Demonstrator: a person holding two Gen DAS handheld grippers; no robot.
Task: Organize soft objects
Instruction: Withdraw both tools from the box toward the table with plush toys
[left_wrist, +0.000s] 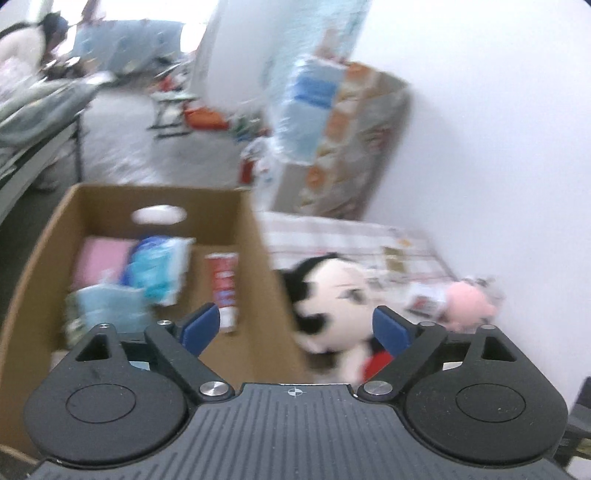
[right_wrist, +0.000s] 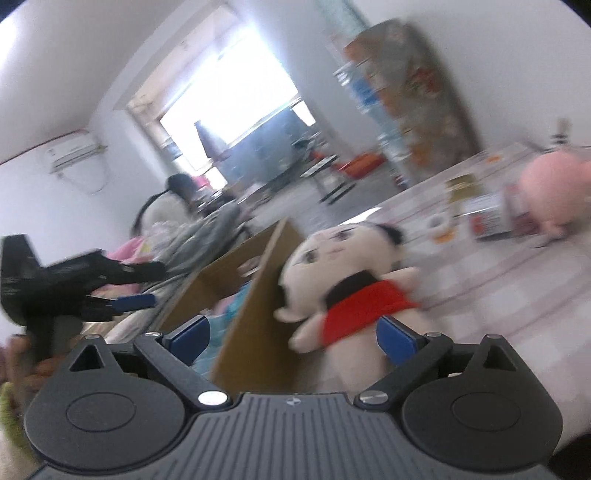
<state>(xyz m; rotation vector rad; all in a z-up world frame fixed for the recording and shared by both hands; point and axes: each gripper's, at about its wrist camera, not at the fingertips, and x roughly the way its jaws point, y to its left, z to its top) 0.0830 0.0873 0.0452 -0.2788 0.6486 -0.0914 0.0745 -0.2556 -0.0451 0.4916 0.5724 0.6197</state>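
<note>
A doll (left_wrist: 336, 295) with black hair, a pale face and a red shirt stands against the outer right wall of an open cardboard box (left_wrist: 255, 236). It also shows in the right wrist view (right_wrist: 343, 280). A pink plush (left_wrist: 467, 299) lies further right on the checked cloth and shows in the right wrist view (right_wrist: 554, 192). My left gripper (left_wrist: 297, 328) is open and empty above the box's right wall. My right gripper (right_wrist: 295, 338) is open and empty, close in front of the doll. The left gripper also shows at the left of the right wrist view (right_wrist: 140, 288).
The box holds a pink pad (left_wrist: 103, 258), blue-white soft packs (left_wrist: 159, 269) and a red-white tube (left_wrist: 225, 288). Small packets (right_wrist: 484, 218) lie on the checked cloth (right_wrist: 517, 295). A tall printed panel (left_wrist: 354, 147) leans on the wall. A person (right_wrist: 166, 210) sits behind.
</note>
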